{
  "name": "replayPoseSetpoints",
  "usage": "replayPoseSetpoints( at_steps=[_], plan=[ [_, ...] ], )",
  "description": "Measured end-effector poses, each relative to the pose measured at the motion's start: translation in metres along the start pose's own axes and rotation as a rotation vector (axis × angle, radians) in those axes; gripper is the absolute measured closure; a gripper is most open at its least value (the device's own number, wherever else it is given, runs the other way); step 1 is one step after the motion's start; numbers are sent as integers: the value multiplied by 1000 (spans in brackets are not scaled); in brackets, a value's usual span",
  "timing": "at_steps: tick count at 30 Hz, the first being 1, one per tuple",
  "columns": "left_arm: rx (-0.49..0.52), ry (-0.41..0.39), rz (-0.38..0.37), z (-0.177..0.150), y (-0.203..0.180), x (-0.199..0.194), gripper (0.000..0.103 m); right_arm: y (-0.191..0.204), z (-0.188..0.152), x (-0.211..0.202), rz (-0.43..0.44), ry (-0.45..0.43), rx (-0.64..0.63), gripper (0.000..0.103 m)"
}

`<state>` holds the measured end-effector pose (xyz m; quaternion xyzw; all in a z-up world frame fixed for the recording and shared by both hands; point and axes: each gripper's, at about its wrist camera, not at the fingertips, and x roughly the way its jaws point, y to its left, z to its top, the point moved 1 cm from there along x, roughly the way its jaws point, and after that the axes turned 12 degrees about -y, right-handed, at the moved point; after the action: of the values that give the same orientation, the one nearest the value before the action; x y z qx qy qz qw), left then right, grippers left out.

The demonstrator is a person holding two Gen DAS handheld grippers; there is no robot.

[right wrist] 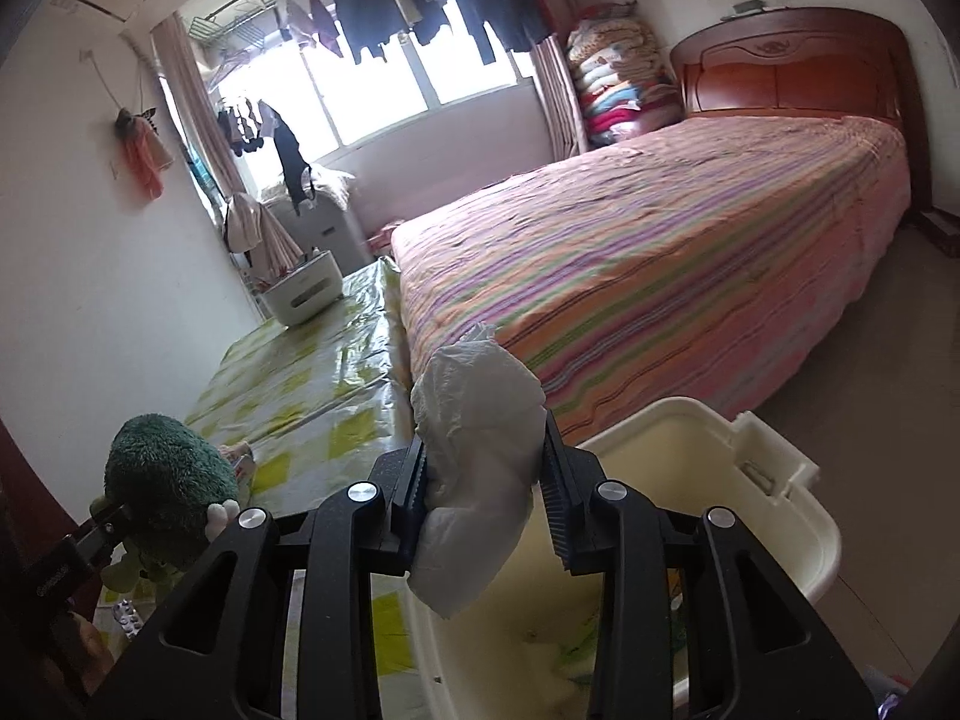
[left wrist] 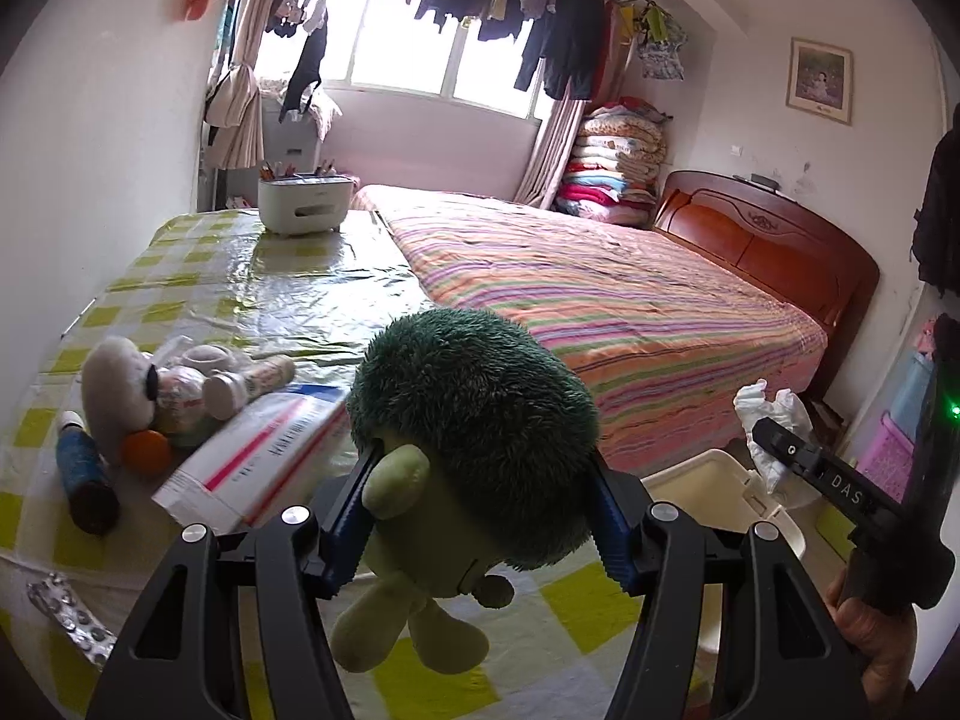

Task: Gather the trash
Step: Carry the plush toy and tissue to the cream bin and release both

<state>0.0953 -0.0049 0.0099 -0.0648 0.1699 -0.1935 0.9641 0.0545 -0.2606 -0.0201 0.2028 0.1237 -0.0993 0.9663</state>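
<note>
My left gripper (left wrist: 483,498) is shut on a green plush broccoli toy (left wrist: 474,438) and holds it above the table edge. The toy also shows in the right wrist view (right wrist: 168,492). My right gripper (right wrist: 483,489) is shut on a crumpled white tissue (right wrist: 474,468) and holds it over the near rim of a cream plastic bin (right wrist: 774,480). In the left wrist view the right gripper (left wrist: 780,450) with the tissue (left wrist: 774,414) hangs above that bin (left wrist: 708,474).
On the checked tablecloth (left wrist: 270,276) lie a white plush toy (left wrist: 114,390), an orange (left wrist: 146,451), bottles (left wrist: 252,384), a blue tube (left wrist: 84,474), a medicine box (left wrist: 264,456) and a pill blister (left wrist: 72,618). A white organizer (left wrist: 305,198) stands at the far end. A striped bed (left wrist: 600,312) is on the right.
</note>
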Motion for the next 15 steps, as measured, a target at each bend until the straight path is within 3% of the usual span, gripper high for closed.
replayPoseSetpoints(
  at_steps=[3,5,10,15],
  plan=[
    [16,8,-12,-3,-12,4,43,-8,0,-3,-8,-8,24,60],
    [34,19,-28,-6,-22,7,43,-12,2,-3,-18,-16,37,44],
    [58,29,-67,-11,-48,13,43,-26,8,-13,-19,-56,101,38],
    [86,44,-110,-18,-71,18,42,-53,16,-34,-33,-158,211,31]
  ],
)
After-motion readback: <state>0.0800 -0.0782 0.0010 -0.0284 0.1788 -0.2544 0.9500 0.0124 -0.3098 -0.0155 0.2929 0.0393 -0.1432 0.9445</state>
